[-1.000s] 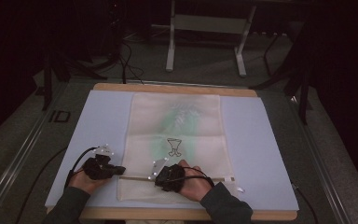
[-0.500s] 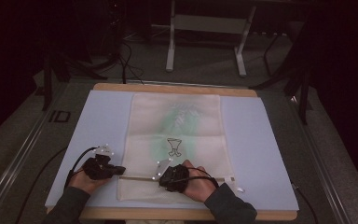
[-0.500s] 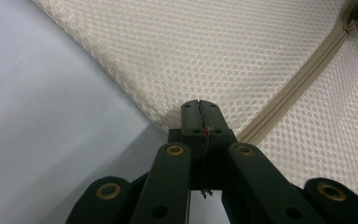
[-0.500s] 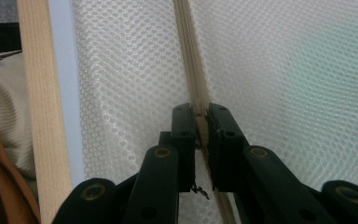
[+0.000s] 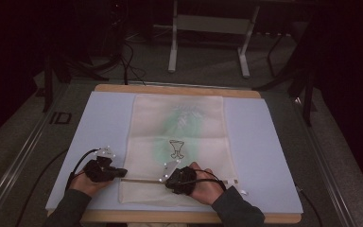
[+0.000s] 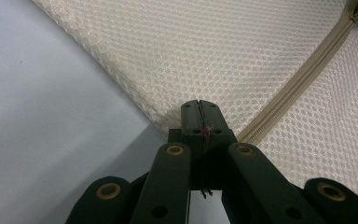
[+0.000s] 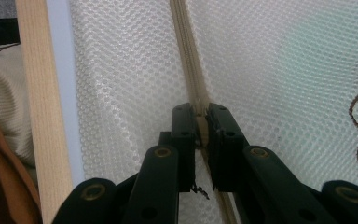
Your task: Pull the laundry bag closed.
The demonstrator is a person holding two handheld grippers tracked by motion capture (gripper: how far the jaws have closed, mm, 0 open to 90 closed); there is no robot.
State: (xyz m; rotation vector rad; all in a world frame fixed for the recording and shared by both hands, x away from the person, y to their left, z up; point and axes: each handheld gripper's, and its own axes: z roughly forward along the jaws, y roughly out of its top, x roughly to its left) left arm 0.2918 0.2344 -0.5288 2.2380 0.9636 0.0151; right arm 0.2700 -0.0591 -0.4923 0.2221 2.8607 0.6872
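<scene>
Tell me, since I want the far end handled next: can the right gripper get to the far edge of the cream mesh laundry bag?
Probably yes. The cream mesh laundry bag lies flat with nothing on it, but the right gripper, shut on the beige zipper, must let go first.

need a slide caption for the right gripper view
Right tool closed on the beige zipper of a cream mesh bag, wooden table edge alongside.
</scene>
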